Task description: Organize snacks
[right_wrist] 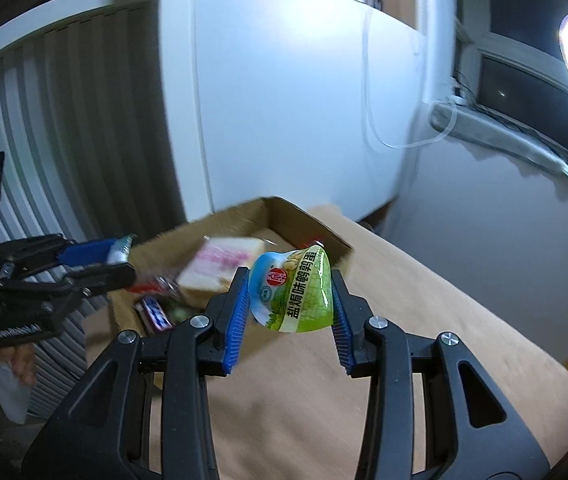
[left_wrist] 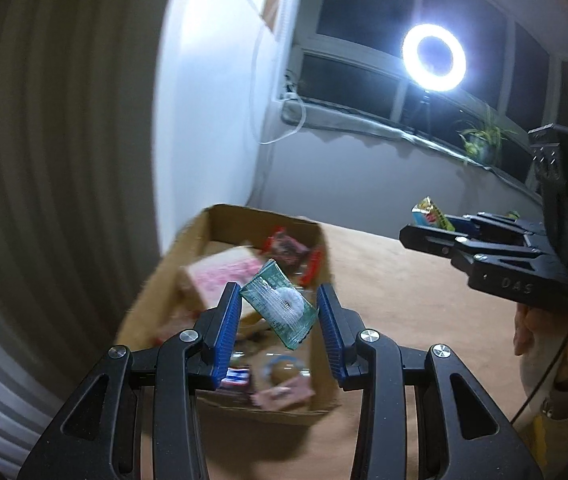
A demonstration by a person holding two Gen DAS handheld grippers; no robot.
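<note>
Cardboard box (left_wrist: 188,280) with mixed snacks lies directly ahead of the left gripper (left_wrist: 278,312), which is clamped on a teal packet (left_wrist: 280,304); that packet hangs tilted, long axis from ten to four o'clock, already over the box's near half. From the right wrist view the box (right_wrist: 244,220) sits at about ten o'clock of the right gripper (right_wrist: 292,300), which pinches a green pouch (right_wrist: 294,292) over bare table (right_wrist: 444,320). Judging by this, the left hand is nearer a drop; the right must travel toward ten o'clock first
</note>
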